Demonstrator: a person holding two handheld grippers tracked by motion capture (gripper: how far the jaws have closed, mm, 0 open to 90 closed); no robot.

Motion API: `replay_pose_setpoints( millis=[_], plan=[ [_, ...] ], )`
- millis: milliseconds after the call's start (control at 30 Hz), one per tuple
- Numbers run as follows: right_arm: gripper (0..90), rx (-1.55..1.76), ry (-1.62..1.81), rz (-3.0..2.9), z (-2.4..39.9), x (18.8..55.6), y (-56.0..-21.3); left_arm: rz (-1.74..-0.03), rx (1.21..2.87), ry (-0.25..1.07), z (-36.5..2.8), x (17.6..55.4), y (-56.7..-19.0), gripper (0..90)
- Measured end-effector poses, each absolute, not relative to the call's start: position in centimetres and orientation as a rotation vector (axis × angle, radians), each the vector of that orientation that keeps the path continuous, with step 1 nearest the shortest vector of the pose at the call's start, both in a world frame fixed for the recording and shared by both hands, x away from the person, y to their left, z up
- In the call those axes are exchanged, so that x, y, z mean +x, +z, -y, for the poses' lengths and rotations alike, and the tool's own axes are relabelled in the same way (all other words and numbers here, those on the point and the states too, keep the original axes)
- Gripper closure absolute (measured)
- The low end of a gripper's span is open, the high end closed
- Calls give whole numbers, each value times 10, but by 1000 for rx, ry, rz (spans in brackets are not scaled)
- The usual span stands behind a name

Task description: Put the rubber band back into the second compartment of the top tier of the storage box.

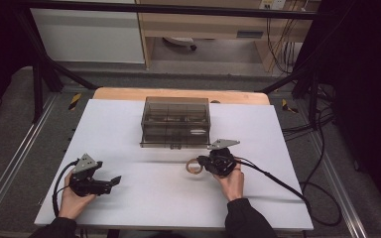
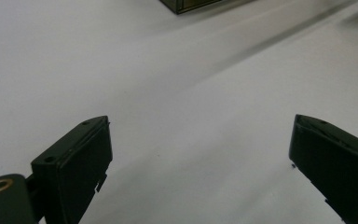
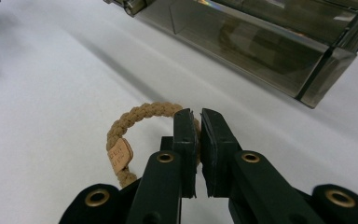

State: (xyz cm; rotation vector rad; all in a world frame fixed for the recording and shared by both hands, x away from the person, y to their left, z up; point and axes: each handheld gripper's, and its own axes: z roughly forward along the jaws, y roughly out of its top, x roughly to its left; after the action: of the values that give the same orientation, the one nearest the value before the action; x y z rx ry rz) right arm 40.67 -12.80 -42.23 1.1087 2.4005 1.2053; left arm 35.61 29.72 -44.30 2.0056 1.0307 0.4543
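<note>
Between the jaws of the right gripper (image 3: 196, 122) sits a tan braided bracelet (image 3: 135, 119), pinched at one side of its loop, so the jaws are clenched on the cord. Seen in the right gripper view, the rest of the loop curves out to the left of the jaws, and a small pale tag (image 3: 120, 153) with print too fine to read is fixed on its lower left part. From the high view the bracelet (image 1: 193, 166) is a small ring just left of the right gripper (image 1: 202, 163), near the middle of the table, at or just above the white tabletop (image 1: 129, 129); whether it touches the surface cannot be told. The right hand (image 1: 232, 182) grips the tool from behind, and a black cable (image 1: 278, 181) trails off to the right across the table.

Just beyond the bracelet stands a smoky, see-through plastic organizer box (image 1: 175, 122) with its lid closed and dividers inside; its contents are too dim to name. Its front edge is near the right gripper but apart from it.

Well apart, near the table's front left corner, the left hand (image 1: 72, 198) holds the left gripper (image 1: 115, 181) low over the tabletop. Its jaws are spread wide with only bare white surface between them, grasping nothing.
</note>
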Motion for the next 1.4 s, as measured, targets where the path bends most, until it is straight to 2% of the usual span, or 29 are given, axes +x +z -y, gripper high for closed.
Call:
replay_pose_setpoints(
  millis=[1400],
  plan=[
    [851,1016,1261,-2402,131,395,-375,-1030,2005,456,-297,356,-443,52]
  ],
)
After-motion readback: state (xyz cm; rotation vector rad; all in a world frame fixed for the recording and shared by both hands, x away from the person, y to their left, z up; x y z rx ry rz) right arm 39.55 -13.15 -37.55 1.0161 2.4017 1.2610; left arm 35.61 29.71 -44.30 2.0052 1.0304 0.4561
